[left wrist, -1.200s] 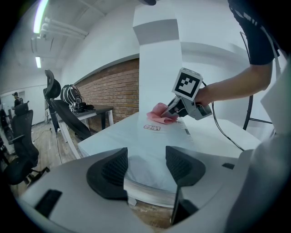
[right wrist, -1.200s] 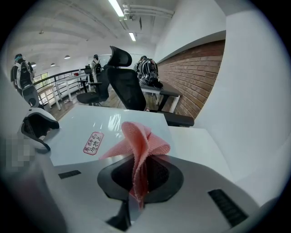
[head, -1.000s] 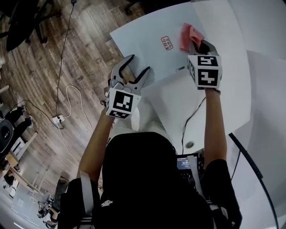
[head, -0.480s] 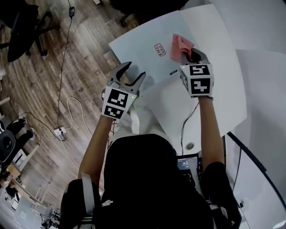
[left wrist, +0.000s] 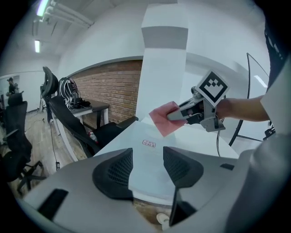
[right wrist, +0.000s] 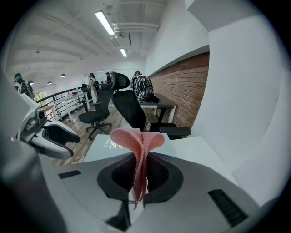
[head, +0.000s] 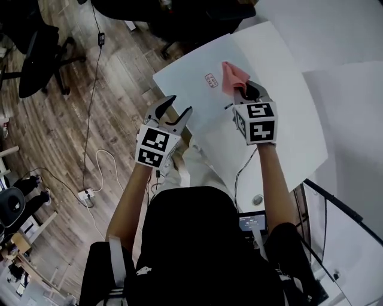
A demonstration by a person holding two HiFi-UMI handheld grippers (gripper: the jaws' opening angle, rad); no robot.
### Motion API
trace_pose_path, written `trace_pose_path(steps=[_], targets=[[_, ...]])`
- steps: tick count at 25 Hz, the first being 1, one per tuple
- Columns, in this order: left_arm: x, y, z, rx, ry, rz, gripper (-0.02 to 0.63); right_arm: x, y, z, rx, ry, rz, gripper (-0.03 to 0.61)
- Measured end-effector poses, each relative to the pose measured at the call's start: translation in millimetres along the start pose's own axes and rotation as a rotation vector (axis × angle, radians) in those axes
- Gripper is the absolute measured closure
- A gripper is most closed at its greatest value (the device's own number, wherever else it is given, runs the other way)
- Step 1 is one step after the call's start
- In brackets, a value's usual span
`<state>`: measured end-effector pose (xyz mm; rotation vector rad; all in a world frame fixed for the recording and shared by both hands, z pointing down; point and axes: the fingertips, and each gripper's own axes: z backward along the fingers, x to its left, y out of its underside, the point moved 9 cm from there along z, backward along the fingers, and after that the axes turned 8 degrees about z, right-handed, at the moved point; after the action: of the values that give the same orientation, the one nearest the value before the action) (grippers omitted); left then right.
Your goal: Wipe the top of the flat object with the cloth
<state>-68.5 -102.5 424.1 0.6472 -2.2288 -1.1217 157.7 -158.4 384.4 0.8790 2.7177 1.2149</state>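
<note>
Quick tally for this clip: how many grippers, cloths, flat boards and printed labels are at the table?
pink cloth: 1
white flat board: 1
printed label: 1
grippers: 2, left gripper whose jaws have just been closing, nothing between them; right gripper clamping the pink cloth
Total: 5

Too small to read, upper centre of head view: red print on the label (head: 211, 80) on the white board (head: 188, 89). Hidden inside the right gripper (right wrist: 142, 177), bottom centre of its view: lower folds of the pink cloth (right wrist: 136, 139). Cut off by head view's top edge: black chairs (head: 197, 18). Too distant to make out, left of right gripper view: figures (right wrist: 93, 84).
</note>
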Motion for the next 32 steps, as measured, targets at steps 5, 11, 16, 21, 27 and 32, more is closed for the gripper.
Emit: trace_pose_path(steps=[5,11,16,21,27,32], targets=[[-2,-20,15,-0.038,-0.02,-0.093,0.424,9,-17,16,-0.059,-0.002,-0.038,0.532],[-18,-35,41,-0.09,-0.018,-0.135,0.483,25,-31,45,-0.124,0.01,-0.048,0.532],[-21,-57,80,-0.175,-0.041,-0.175,0.548,49,-48,70,-0.182,0.019,-0.051,0.532],[-28,-72,120,-0.253,-0.051,-0.184,0.578,75,-57,99,-0.246,0.026,-0.055,0.532],[-33,-85,168,-0.334,-0.063,-0.254,0.595,113,-72,132,-0.327,0.028,-0.069,0.532],[-40,-87,207,-0.387,-0.028,-0.24,0.598,140,-83,165,-0.387,0.038,-0.07,0.532]])
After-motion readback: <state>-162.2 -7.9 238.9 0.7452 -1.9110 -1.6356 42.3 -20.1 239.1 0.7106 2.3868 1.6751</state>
